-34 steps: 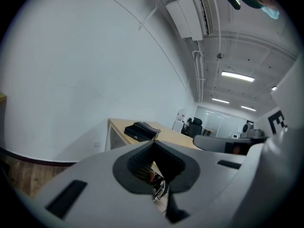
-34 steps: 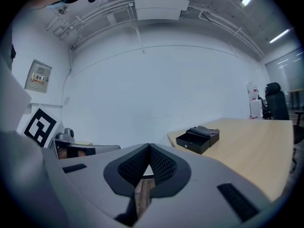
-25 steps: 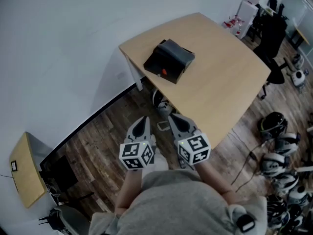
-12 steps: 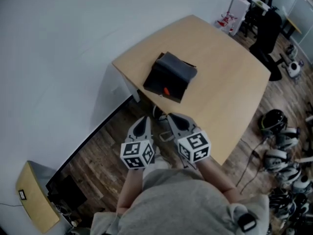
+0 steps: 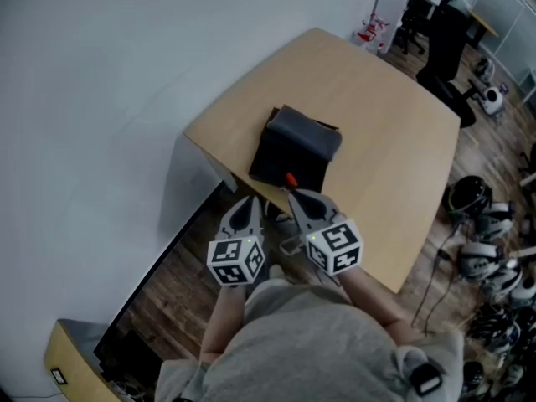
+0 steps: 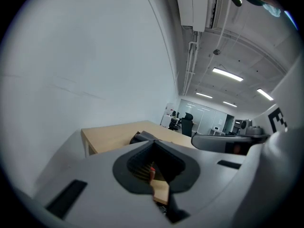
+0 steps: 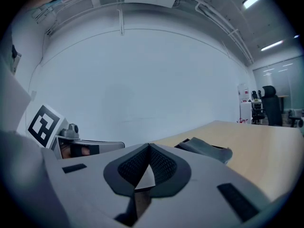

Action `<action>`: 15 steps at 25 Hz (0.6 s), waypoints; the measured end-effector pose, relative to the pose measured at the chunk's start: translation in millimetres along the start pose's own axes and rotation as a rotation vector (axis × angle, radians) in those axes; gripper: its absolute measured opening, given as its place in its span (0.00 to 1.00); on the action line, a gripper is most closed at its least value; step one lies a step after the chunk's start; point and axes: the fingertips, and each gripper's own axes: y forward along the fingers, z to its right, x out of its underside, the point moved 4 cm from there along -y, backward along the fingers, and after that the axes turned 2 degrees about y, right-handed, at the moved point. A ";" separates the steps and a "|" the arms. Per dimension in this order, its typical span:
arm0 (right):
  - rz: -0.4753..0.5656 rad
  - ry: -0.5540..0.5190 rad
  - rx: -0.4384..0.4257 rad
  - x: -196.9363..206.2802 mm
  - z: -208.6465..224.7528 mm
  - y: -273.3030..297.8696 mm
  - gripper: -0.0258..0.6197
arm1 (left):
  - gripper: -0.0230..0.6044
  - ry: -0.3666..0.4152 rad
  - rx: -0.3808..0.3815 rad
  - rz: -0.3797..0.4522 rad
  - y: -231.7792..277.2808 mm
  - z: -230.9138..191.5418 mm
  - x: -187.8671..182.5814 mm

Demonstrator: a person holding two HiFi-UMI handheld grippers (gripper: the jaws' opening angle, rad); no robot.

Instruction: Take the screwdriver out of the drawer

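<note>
Hanging close in front of the person's grey shirt (image 5: 293, 350), the left tongs (image 5: 245, 204) and the right tongs (image 5: 296, 198) both have their jaws pressed together on nothing, as each gripper view confirms. They point toward the near edge of the desk (image 5: 385, 124).

Just beyond their tips sits a black drawer box (image 5: 295, 147), with a small orange piece (image 5: 291, 178) poking out at its near side. That piece is probably the screwdriver's handle; the rest lies hidden inside.

A screwdriver like this should be light and rigid, with a smooth round handle that may roll or twist in a loose pinch. Gripping across the orange handle, the only exposed part, looks the surest hold.

No brand or wording is legible. The only print is the black-and-white square markers (image 5: 237, 260) on the tongs.

Farther off, helmets (image 5: 469, 198) lie on the wooden floor (image 5: 167, 283), and an office chair (image 5: 444, 44) stands behind the desk.
</note>
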 end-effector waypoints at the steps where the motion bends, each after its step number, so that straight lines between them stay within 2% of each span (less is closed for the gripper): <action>1: -0.005 0.002 0.011 -0.2 2.9 6.4 0.04 | 0.03 0.002 0.006 -0.004 5.3 -5.0 -2.3; 9: -0.075 -0.002 0.097 4.5 34.5 47.9 0.04 | 0.03 -0.005 0.039 -0.049 44.3 -35.8 -6.3; 15: -0.208 -0.009 0.141 21.6 67.6 78.8 0.04 | 0.03 -0.022 0.041 -0.093 64.1 -47.3 2.3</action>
